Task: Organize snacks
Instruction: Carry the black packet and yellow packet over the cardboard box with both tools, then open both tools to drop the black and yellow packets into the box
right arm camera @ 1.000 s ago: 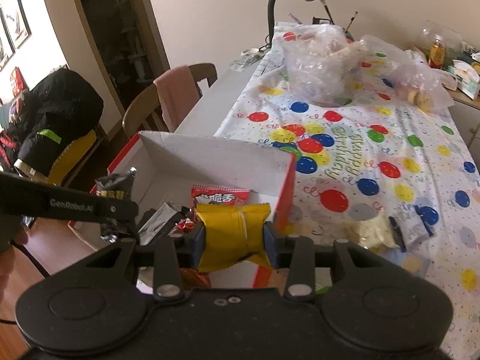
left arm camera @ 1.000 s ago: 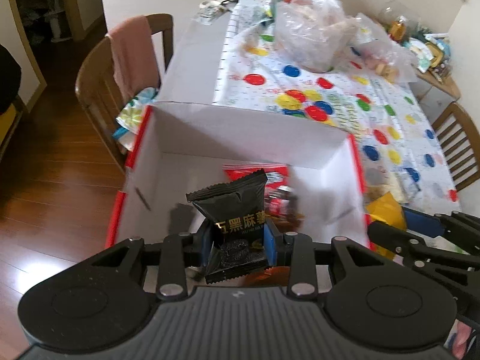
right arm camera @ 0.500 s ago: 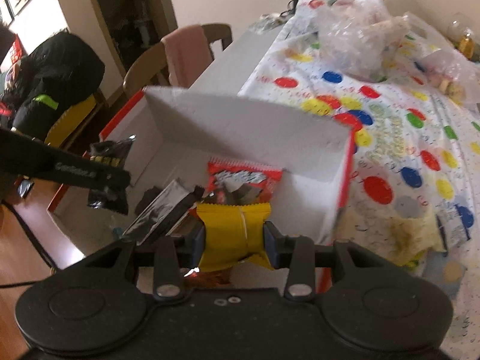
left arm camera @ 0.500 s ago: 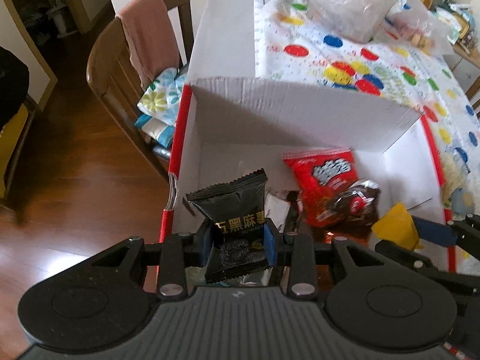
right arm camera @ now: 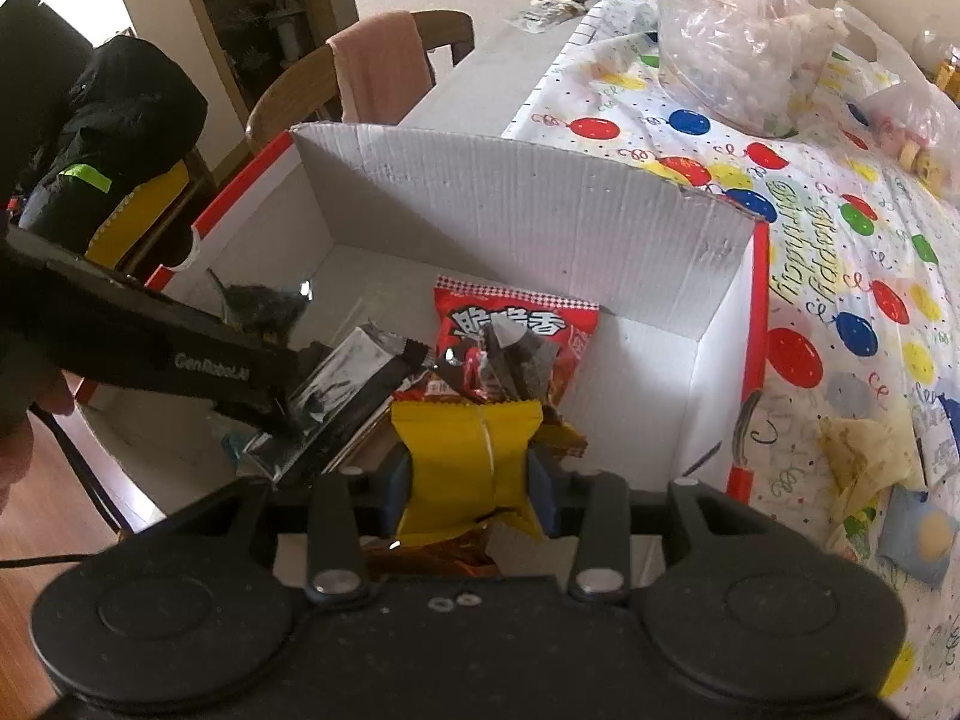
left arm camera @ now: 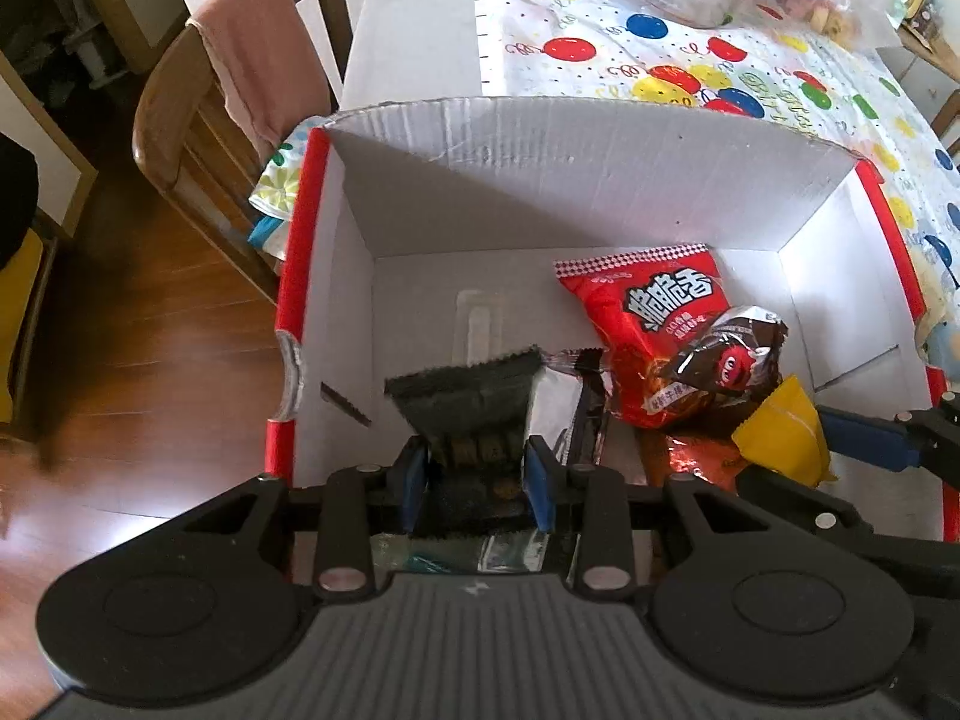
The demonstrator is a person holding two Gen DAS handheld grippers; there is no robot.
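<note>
A white cardboard box with red edges (left arm camera: 540, 192) (right arm camera: 516, 204) stands at the table's corner. Inside lie a red snack bag (left arm camera: 648, 318) (right arm camera: 516, 324), a brown chocolate packet (left arm camera: 729, 354), a silver-black wrapper (right arm camera: 342, 396) and an orange packet (right arm camera: 438, 552). My left gripper (left arm camera: 477, 471) is shut on a black snack packet (left arm camera: 468, 402), held low inside the box's left half. My right gripper (right arm camera: 471, 480) is shut on a yellow snack packet (right arm camera: 474, 450), held over the box's near right side; it also shows in the left wrist view (left arm camera: 783, 432).
A balloon-print tablecloth (right arm camera: 840, 252) covers the table, with clear plastic bags (right arm camera: 732, 36) at the back and loose wrappers (right arm camera: 870, 456) right of the box. A wooden chair with a pink cloth (left arm camera: 240, 66) stands left of the box, over wooden floor (left arm camera: 150, 348).
Both grippers have moved forward and down into the box with their packets. The black packet now tilts away, its printed face turned from view.
</note>
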